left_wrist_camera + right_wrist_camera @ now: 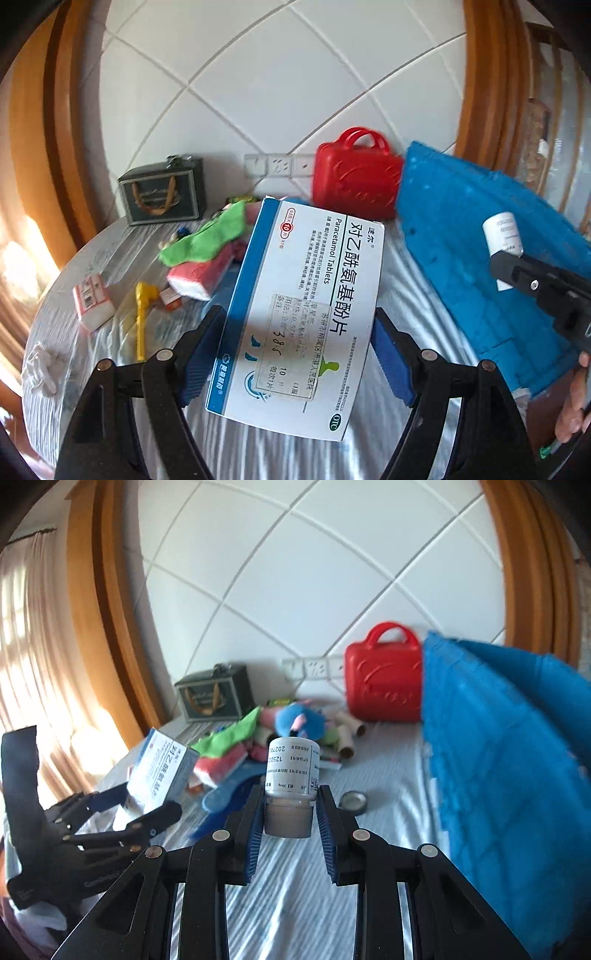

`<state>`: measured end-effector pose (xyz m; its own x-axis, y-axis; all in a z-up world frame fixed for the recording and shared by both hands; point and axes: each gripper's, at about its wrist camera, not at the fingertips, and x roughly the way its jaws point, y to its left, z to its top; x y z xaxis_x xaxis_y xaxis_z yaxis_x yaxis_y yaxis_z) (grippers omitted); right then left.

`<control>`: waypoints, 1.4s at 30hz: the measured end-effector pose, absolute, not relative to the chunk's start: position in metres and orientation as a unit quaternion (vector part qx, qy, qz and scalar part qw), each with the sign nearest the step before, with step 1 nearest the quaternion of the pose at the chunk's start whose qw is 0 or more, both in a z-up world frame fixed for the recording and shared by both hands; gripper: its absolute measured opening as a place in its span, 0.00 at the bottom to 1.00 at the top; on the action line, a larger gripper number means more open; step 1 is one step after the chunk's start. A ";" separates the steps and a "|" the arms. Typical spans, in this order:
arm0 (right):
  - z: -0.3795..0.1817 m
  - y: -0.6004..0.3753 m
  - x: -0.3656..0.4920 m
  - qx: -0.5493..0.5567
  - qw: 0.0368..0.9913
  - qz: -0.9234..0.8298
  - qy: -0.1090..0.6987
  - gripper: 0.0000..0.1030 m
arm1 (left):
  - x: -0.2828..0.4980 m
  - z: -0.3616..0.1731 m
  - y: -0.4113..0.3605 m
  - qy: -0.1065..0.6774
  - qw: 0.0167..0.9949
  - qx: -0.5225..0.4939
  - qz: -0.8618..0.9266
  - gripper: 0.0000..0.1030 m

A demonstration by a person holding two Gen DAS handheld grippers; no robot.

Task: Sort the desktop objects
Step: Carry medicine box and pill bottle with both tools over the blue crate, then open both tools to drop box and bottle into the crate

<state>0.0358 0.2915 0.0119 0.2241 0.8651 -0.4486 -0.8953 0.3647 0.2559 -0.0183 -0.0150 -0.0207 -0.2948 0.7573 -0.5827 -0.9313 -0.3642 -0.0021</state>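
My left gripper [299, 354] is shut on a white and blue Paracetamol tablet box [295, 314], held above the table; the box also shows in the right wrist view [162, 771] between the left gripper's fingers. My right gripper [290, 805] is shut on a small white medicine bottle [291, 775], held cap-down above the table. In the left wrist view the bottle [502, 236] pokes out of the right gripper at the right edge. A pile of toys and cloths [280, 731] lies at the table's back.
A red plastic case [382, 683] and a dark gift box [214, 696] stand against the tiled wall. A large blue foam tray [509, 768] leans at the right. A tape roll [352, 801], a blue comb [229, 794], a yellow toy [142, 317] and a pink box [92, 302] lie on the striped tablecloth.
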 end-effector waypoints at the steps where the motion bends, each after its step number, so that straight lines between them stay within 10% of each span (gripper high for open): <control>1: 0.020 0.280 0.039 -0.024 0.791 0.554 0.260 0.27 | -0.009 -0.014 -0.013 0.170 0.551 -0.247 0.779 0.75; 24: 0.099 0.088 0.337 -0.050 0.886 0.414 0.202 0.27 | 0.287 0.139 0.191 0.138 0.707 -0.232 0.654 0.75; 42: -0.046 0.158 0.489 -0.138 0.797 0.394 0.437 0.27 | 0.332 -0.016 0.404 0.342 0.553 -0.327 0.686 0.75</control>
